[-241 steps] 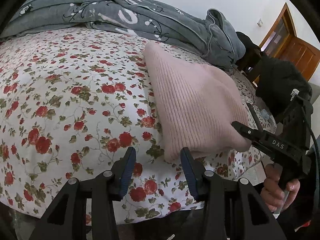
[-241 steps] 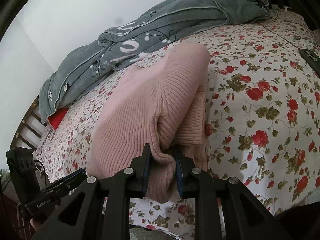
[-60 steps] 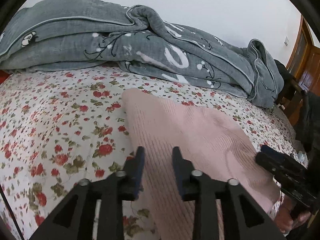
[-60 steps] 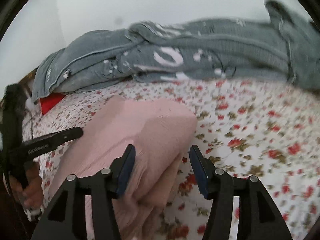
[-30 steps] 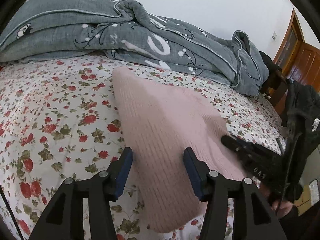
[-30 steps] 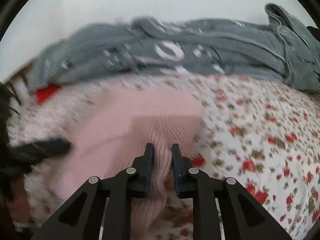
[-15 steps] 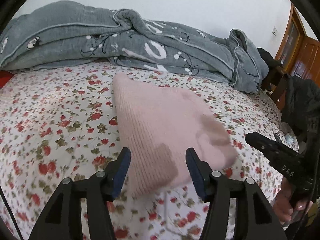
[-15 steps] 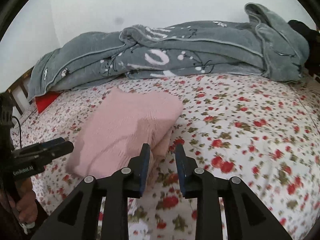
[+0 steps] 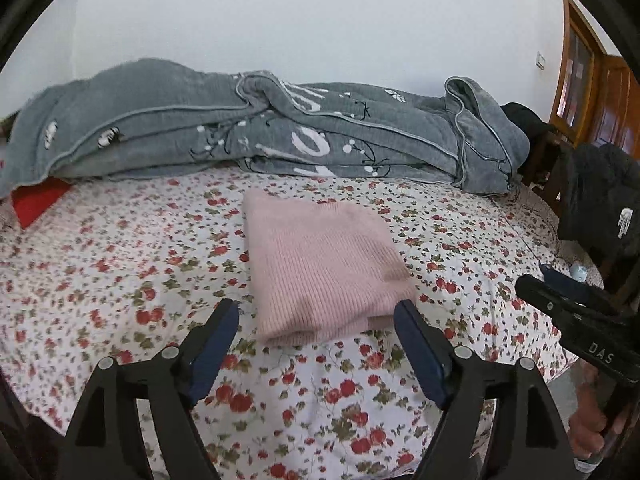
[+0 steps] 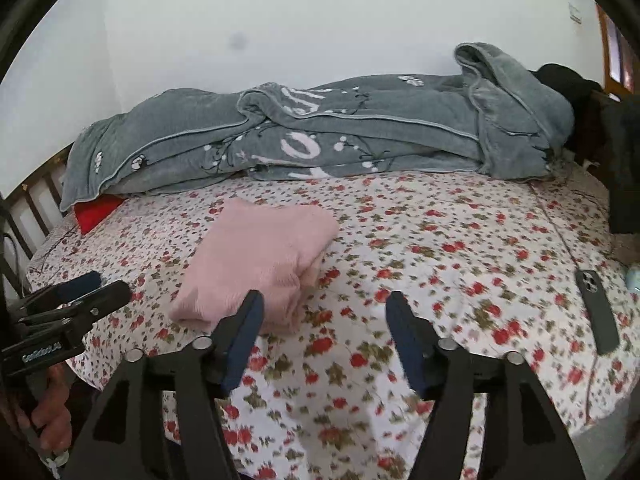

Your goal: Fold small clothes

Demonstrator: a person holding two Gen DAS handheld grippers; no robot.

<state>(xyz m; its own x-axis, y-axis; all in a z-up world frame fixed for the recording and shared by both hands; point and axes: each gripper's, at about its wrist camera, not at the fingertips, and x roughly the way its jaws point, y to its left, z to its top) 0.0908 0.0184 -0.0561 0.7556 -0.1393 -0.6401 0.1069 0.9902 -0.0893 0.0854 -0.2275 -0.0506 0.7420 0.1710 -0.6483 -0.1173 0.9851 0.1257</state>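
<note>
Left wrist view: pink sweater (image 9: 320, 268) lies folded into a compact rectangle at 12 o'clock from my left tongs (image 9: 316, 344), on the floral bedsheet (image 9: 120, 264).
Left tongs: jaws spread, just opened wider, nothing between them.
Right tongs (image 10: 324, 332): likewise just opened, empty; sweater (image 10: 256, 264) at 11 o'clock, apart from the pads.
Backdrop: grey blanket (image 9: 280, 132) bunched along the wall at 12 o'clock; a dark phone (image 10: 596, 308) at 3 o'clock on the right wrist view.
Progress: I judge this fold finished, the bundle released and resting flat.
Left to do: at most a tidy of the near edge; no other garment in sight.
</note>
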